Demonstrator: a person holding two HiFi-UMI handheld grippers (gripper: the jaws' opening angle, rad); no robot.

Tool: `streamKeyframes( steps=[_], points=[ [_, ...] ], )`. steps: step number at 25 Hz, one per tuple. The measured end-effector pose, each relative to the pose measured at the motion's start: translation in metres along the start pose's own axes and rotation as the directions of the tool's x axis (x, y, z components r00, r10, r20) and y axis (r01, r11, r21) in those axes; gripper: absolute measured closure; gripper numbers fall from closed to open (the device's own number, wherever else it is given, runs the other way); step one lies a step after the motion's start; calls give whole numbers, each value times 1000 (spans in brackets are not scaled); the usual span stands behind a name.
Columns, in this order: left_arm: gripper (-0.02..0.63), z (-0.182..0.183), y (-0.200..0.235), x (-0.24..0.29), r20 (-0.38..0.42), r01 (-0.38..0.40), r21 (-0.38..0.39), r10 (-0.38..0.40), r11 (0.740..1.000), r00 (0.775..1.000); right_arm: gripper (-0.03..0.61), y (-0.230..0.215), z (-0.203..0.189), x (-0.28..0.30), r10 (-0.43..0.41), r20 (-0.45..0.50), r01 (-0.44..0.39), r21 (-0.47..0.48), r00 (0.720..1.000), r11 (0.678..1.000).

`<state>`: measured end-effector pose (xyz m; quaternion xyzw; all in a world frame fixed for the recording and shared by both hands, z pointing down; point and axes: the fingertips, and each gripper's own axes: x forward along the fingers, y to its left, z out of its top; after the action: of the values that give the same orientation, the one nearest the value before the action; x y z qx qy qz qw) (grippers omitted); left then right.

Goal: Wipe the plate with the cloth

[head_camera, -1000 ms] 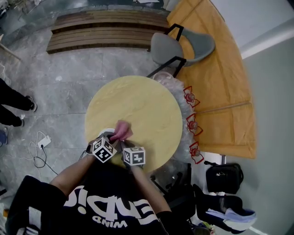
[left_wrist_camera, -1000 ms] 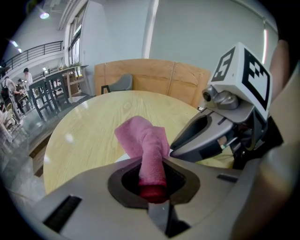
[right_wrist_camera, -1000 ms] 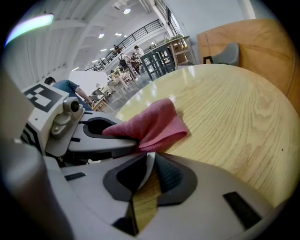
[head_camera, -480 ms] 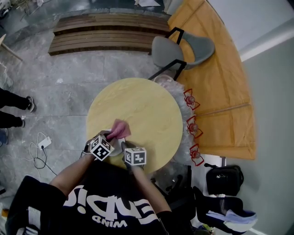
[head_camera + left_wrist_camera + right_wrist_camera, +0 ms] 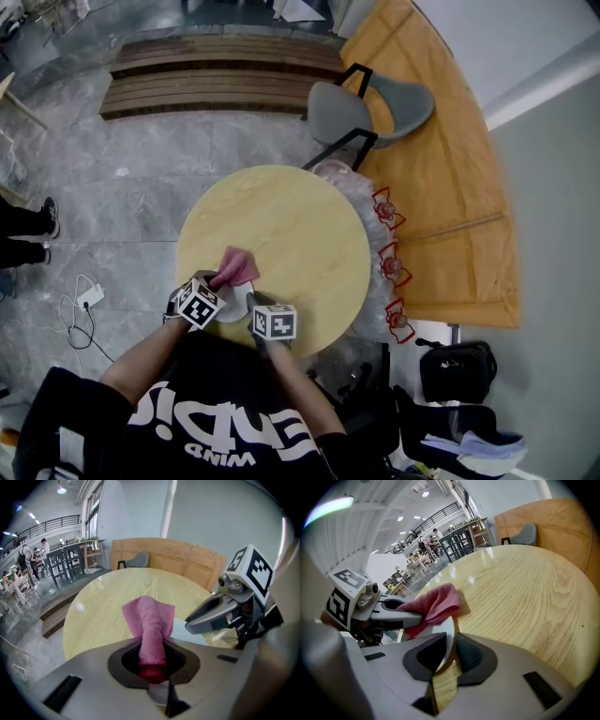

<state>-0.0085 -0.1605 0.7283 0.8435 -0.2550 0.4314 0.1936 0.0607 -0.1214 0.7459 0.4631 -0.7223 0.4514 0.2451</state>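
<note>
Round wooden table (image 5: 300, 230) (plate (image 5: 446, 632) at edge)

We find the head view high above the round table (image 5: 281, 225), facing steeply down and taking in the grey chair (image 5: 370, 98) beyond it. The left gripper view sits low and close behind the left gripper (image 5: 152, 665), facing across the table toward the chair. The right gripper view sits likewise behind the right gripper (image 5: 445, 651). All three views share the tabletop, the pink cloth (image 5: 149, 623) and the plate (image 5: 449, 632). Each gripper view shows the other gripper.

Plate (image 5: 234, 307) on table (image 5: 300, 234), near left edge, cloth (image 5: 234, 268) over its far rim, chair (image 5: 367, 103) beyond
</note>
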Motion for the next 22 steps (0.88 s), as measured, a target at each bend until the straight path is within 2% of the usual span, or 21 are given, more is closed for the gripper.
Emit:
streamKeyframes(
  steps=[16,20,22],
  points=[
    [563,-16,20,-23,-18,-77,-49,76,996,997,500,0,-2,0,-3,22,3,13,1000,1000],
    [563,-16,30,-35,-25,-127,-116,125,985,992,500,0,-1,-2,-11,25,11,9,1000,1000],
    [563,-10,33,-43,-6,-146,-118,146,982,989,500,0,-2,-2,-16,24,16,10,1000,1000]
  ],
)
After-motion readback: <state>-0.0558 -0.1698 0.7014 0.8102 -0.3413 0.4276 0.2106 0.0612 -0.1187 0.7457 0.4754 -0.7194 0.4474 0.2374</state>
